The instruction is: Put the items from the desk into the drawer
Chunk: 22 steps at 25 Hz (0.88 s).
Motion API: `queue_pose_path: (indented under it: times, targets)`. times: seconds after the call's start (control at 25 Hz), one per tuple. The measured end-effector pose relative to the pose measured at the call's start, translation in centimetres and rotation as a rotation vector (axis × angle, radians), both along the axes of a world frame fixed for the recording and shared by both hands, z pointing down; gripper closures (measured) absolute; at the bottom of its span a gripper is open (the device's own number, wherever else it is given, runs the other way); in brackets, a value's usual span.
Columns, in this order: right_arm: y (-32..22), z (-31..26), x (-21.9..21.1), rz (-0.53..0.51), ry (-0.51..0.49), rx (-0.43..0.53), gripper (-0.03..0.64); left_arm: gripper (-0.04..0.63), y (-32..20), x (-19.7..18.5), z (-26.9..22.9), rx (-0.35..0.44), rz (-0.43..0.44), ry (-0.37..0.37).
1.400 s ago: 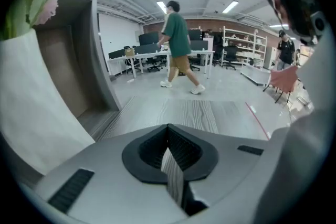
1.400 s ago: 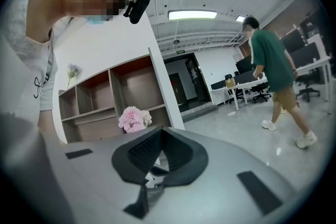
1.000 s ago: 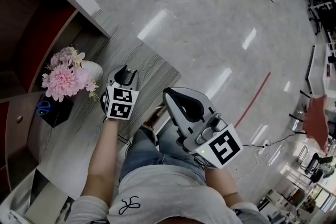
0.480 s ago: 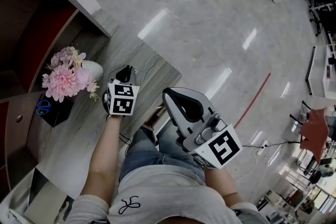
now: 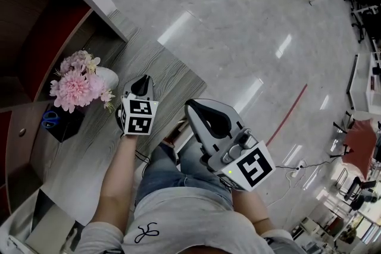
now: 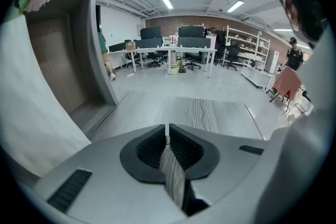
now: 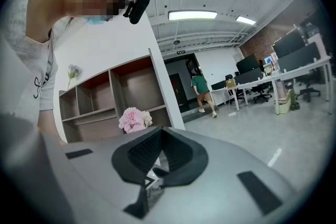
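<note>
My left gripper [image 5: 143, 81] hangs over the grey wood-grain desk [image 5: 172, 77], tilted down, just right of a white vase [image 5: 107, 76] of pink flowers [image 5: 76, 83]. Its jaws have just been closing and now meet at the tips with nothing between them [image 6: 167, 128]. In the left gripper view the vase [image 6: 26, 107] fills the left side, close by. My right gripper [image 5: 195, 106] is held near my lap off the desk's edge, shut and empty [image 7: 159, 131]. It looks roughly level toward the flowers [image 7: 134, 118]. A black holder [image 5: 62, 126] with blue scissors [image 5: 50, 121] stands left of the vase.
A brown and red shelf unit [image 5: 36, 38] rises behind the desk at the left. A flat pale thing [image 5: 47, 226] lies at the desk's near end. Shiny floor [image 5: 250, 38] spreads to the right, with office desks and chairs [image 6: 173, 52] far off.
The left gripper's jaws have come together from wide open. It has shifted only slightly beside the vase. The right gripper has stayed put.
</note>
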State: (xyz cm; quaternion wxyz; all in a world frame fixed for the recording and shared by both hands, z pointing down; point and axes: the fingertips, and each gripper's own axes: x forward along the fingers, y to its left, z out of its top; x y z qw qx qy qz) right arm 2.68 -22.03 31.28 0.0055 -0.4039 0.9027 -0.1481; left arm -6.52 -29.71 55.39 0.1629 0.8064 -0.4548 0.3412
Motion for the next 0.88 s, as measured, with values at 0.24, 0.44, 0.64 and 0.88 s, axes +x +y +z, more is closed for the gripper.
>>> queue_pose_path:
  times: [0.24, 0.44, 0.64, 0.88]
  targets:
    - [0.7, -0.6, -0.5, -0.008, 0.002, 0.012, 0.609, 0.565, 0.6, 0.2, -1.8, 0.028, 0.0, 0.038]
    - [1.4, -1.6, -1.2, 0.001, 0.006, 0.054, 0.607, 0.565, 1.7, 0.6, -4.1, 0.067, 0.021, 0.089]
    - [2.8, -2.1, -2.0, 0.008, 0.014, 0.052, 0.607, 0.565, 3.1, 1.1, -7.3, 0.121, 0.061, 0.135]
    - [4.6, -3.3, -2.8, 0.037, 0.018, 0.09, 0.607, 0.565, 5.7, 1.4, -11.3, 0.192, 0.117, 0.194]
